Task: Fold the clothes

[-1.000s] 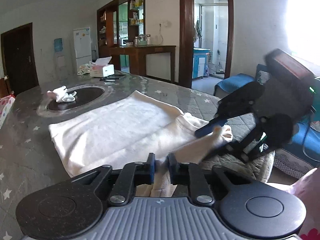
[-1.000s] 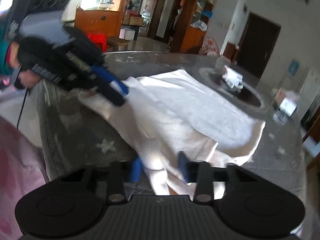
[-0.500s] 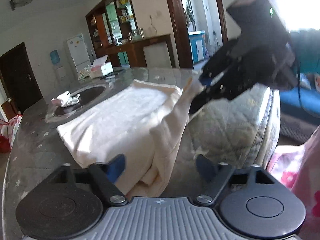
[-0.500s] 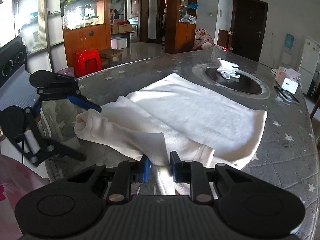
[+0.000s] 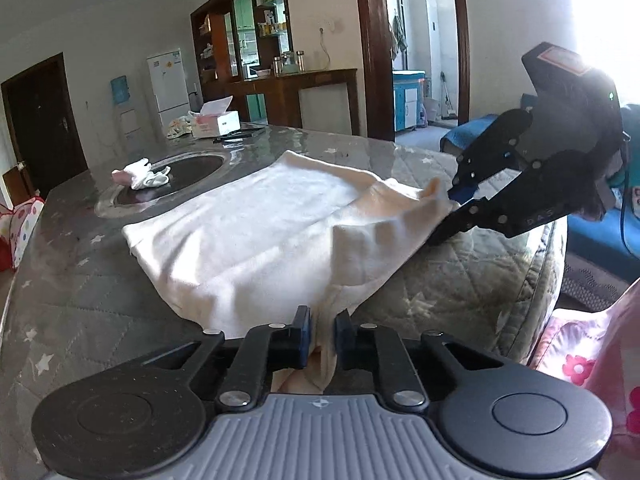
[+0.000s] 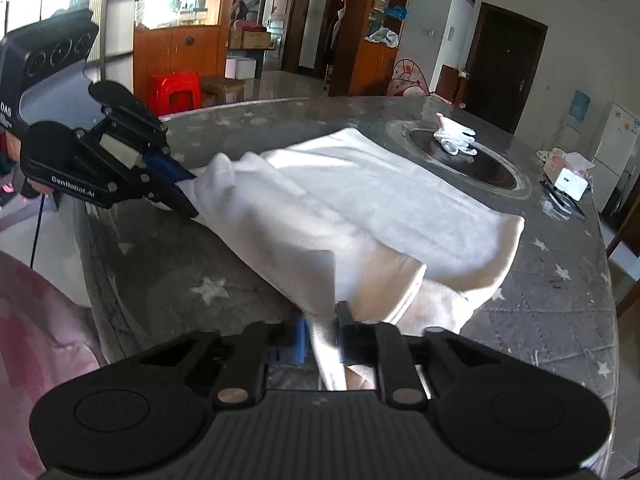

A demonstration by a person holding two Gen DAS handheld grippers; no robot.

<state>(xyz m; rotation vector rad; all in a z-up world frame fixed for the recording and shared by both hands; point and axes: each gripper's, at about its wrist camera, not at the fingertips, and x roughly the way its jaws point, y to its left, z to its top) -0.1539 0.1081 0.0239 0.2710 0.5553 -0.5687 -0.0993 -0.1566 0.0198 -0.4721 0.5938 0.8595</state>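
Observation:
A cream garment lies partly folded on the grey quilted table; it also shows in the right wrist view. My left gripper is shut on its near edge. My right gripper is shut on the other end of that edge. Each gripper shows in the other's view, the right one and the left one, pinching cloth. The edge hangs lifted between them above the table.
A dark round inset in the table holds white gloves. A tissue box stands at the far end. A blue sofa is at the right; a red stool stands beyond the table.
My left gripper, open half a second ago, has shut on the garment's near edge. My right gripper stays shut on the cloth and has come lower, toward the table.

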